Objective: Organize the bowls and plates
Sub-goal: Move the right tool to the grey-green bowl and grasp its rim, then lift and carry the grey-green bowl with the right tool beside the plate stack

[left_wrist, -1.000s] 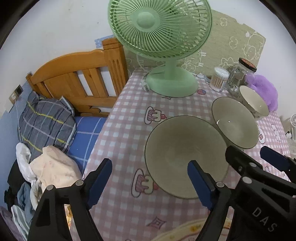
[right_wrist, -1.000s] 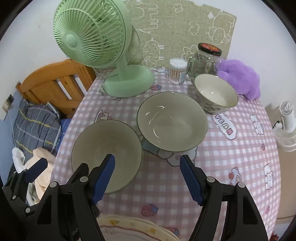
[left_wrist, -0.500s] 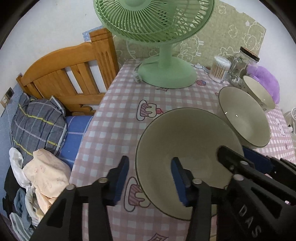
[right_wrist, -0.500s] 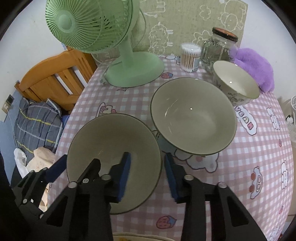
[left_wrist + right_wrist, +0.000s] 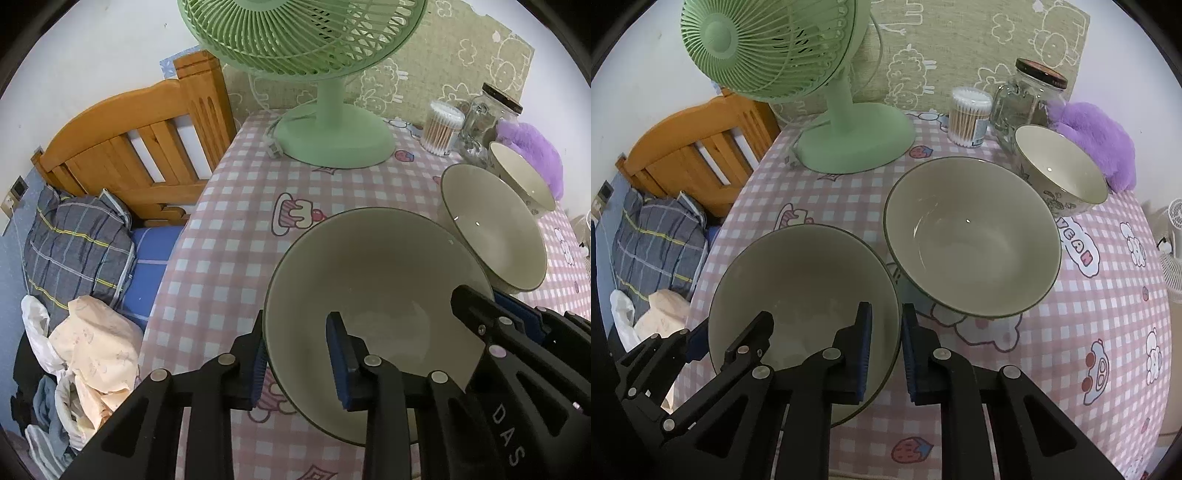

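gripping opposite rims of the near grey-green bowl (image 5: pixel 798 291), its twin (image 5: pixel 971 236) at two o'clock, the left gripper (image 5: pixel 295 365) and right gripper (image 5: pixel 886 354) have just pinched shut on its wall; lifting level should prevent slipping.

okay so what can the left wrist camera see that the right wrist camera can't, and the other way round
Only the left wrist view shows the cupcake print on the cloth.

Only the right wrist view shows the small white fan beyond the table's edge and the strawberry print on the cloth.

Both show the near bowl, gripped on opposite rim sides by the left gripper and the right gripper, whose fingers have just closed on it. Both also show the second bowl, the patterned bowl, the green fan, cotton swabs, glass jar and wooden headboard.
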A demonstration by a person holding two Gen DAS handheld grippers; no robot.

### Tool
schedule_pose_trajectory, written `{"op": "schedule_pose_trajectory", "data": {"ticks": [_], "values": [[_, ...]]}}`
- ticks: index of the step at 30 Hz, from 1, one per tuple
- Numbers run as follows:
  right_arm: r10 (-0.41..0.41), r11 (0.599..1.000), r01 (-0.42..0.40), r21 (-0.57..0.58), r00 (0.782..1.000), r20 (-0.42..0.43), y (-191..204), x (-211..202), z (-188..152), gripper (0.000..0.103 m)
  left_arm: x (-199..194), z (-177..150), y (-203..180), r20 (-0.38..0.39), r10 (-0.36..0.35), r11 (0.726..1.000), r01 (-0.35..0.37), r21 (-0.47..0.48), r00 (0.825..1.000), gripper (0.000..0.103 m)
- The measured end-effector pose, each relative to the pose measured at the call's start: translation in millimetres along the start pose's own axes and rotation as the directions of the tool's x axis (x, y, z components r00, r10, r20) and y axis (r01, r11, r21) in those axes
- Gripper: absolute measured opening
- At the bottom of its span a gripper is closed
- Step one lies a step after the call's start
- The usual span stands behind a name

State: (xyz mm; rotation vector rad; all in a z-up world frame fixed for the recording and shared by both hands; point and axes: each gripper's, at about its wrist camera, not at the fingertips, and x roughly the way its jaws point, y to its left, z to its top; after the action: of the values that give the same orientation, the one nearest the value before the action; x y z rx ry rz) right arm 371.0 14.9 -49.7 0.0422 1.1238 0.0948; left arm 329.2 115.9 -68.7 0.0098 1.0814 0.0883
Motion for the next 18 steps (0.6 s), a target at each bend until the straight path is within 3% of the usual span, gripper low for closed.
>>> {"op": "schedule_pose_trajectory", "data": {"ticks": [9, 18], "values": [[-0.006, 1.000, 0.006, -0.003, 1.000, 0.009, -3, -25, -6, 0.019, -26, -5, -5, 0.015, -0.011, 1.000, 0.011, 0.005, 1.000, 0.029], [-0.023, 1.000, 0.021, 0.023, 0.998, 0.063, -16, -75, -17, 0.019, -70, -11, -18, 0.064, -0.041, 0.998, 0.039, 0.039, 0.997, 0.029]]}}
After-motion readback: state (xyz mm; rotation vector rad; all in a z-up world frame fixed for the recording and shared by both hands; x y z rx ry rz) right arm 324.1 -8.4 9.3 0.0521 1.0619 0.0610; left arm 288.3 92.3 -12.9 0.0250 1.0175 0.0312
